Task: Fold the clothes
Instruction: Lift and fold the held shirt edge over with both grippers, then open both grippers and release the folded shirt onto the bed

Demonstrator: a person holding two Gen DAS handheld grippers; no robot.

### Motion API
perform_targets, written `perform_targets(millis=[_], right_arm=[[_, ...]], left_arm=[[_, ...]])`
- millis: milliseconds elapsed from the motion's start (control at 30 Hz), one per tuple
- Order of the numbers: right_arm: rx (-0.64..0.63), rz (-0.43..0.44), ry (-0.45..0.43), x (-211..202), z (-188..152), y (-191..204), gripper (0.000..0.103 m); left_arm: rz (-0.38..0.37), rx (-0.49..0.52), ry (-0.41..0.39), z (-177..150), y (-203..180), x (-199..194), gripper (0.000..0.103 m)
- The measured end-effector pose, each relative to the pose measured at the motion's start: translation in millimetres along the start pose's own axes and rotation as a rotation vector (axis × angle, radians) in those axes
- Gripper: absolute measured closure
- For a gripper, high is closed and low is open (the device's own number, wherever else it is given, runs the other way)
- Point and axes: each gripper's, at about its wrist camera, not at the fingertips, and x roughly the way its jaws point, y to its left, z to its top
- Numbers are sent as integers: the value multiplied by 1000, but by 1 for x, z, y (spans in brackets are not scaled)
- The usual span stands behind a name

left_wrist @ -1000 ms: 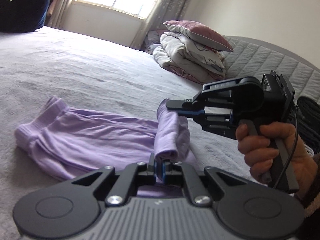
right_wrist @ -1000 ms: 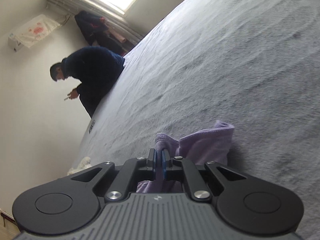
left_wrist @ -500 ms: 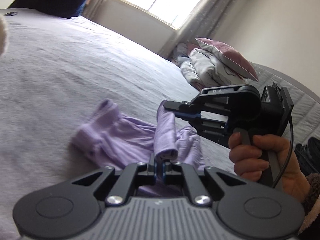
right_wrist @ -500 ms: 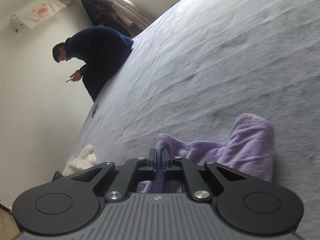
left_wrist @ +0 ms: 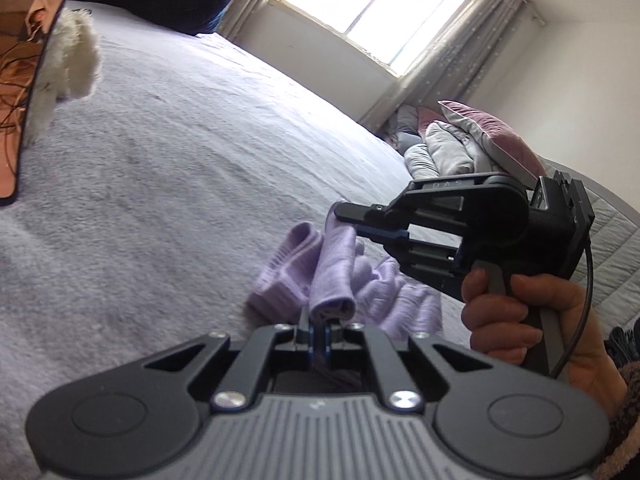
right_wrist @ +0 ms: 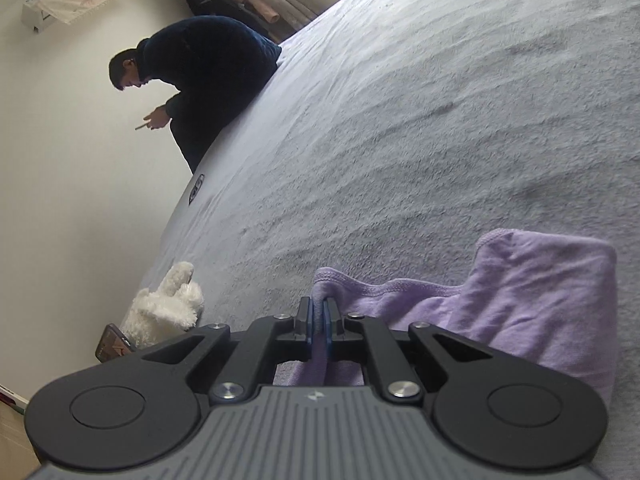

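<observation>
Lilac ribbed-knit garment [left_wrist: 336, 280] pinched at two edges and lifted partly off the bed. Clamped at one hem by the black two-finger left gripper [left_wrist: 319, 334], jaws closed tight on a small rolled fold of cloth. Clamped at a second edge by the black two-finger right gripper [left_wrist: 362, 226], pointing in from the right in the left wrist view, jaws likewise pressed together on the fabric; seen again from its own camera [right_wrist: 319, 320] with a stitched hem caught between the blue pads. Gripped at the trigger handle by a bare right hand [left_wrist: 520, 320], fingers curled around it, fuzzy dark sleeve cuff [left_wrist: 624, 392] at the wrist, thin black cable [left_wrist: 586, 292] looping behind. Both tools angled downward, close together, with the cloth bunched and draped between and below them, the rest lying in folds on the pale grey fleecy bedspread [left_wrist: 180, 168].

Wide bed, cover lightly wrinkled. Bright window [left_wrist: 372, 4] with pale curtains beyond. Stack of folded grey quilts topped by a mauve pillow [left_wrist: 488, 136] near the quilted headboard. White fluffy plush toy [right_wrist: 168, 304] at the bed's edge. Dark-clothed person [right_wrist: 200, 76] seated at the far side, bent over something small in the hands.
</observation>
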Motion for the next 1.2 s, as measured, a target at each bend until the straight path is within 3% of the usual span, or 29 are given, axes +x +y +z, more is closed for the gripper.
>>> perform_targets(millis=[100,233,267,400,667,767,933,1000,1067,1100,1200], right_arm=[[28,10,16,3,2,-2,92],[19,14,-7,-12,8,-3,78],[6,6,-21,-19,9,-3,73],[-56,-61,-57,-47,15,-13,72],[-57,-204,-133,-92,0,-60,69],[-5,-201,-130,-93,-9,-79,69],[51,-155,-147,-86,-17,-91,69],[65,-138,-157,-82,-17,-93,69],[43,-138,-178,-78,-19,-90,75],[16,-149,-194,-78,-20,-87,92],[-47,-207,-221,-74,-25,-83,93]], left_arm=[[18,-5,22,3,5,1,88],[33,28,24,10,5,-4,60],[35,36,21,12,5,-5,58],[37,67,41,27,3,-3,52],[74,184,116,69,-21,40,51],[86,185,133,78,-18,63,51],[52,93,172,82,-1,93,54],[20,55,171,81,5,99,60],[-8,21,159,79,10,102,87],[-8,13,144,78,11,102,89],[19,41,114,71,9,102,91]])
